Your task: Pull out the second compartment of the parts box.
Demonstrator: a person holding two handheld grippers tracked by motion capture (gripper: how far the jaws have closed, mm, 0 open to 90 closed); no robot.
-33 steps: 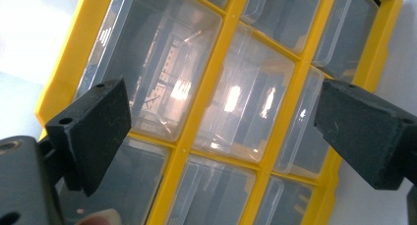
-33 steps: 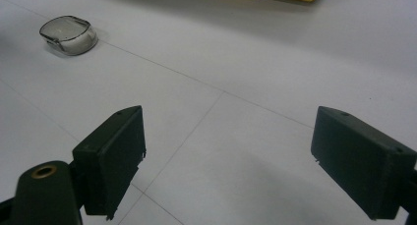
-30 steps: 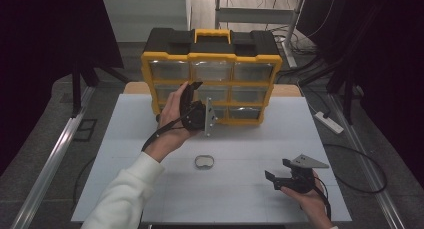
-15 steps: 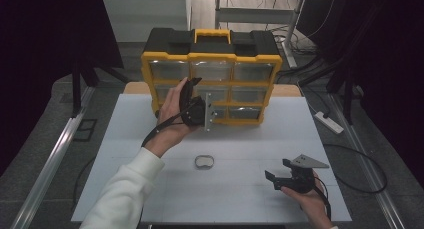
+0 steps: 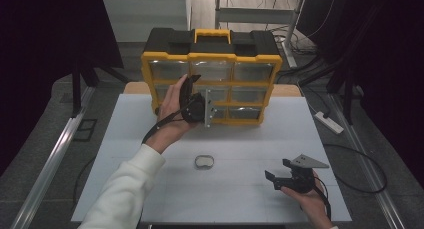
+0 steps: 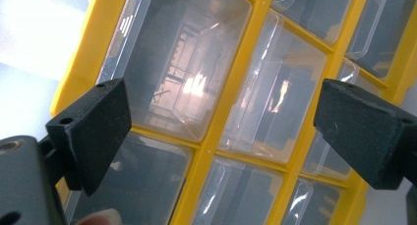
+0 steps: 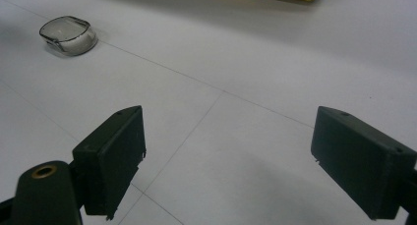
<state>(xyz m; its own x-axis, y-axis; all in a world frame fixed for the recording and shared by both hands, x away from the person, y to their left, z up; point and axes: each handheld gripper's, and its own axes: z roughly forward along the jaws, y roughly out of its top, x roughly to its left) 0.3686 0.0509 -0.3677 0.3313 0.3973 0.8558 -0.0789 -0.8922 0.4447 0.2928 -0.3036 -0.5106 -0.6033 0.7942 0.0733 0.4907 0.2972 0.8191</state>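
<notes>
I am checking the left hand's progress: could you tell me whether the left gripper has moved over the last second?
No. The left gripper sits at the same spot against the yellow organizer's front, its jaws open, as before.

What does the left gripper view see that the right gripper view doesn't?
The left gripper view looks closely at the yellow organizer's clear drawers, framed between the left gripper's open jaws. The right gripper view looks across the white table toward a small clear container lying on it, beyond the right gripper's open jaws. Both share a pair of black jaws spread wide with nothing between them, plus some yellow of the organizer.
</notes>
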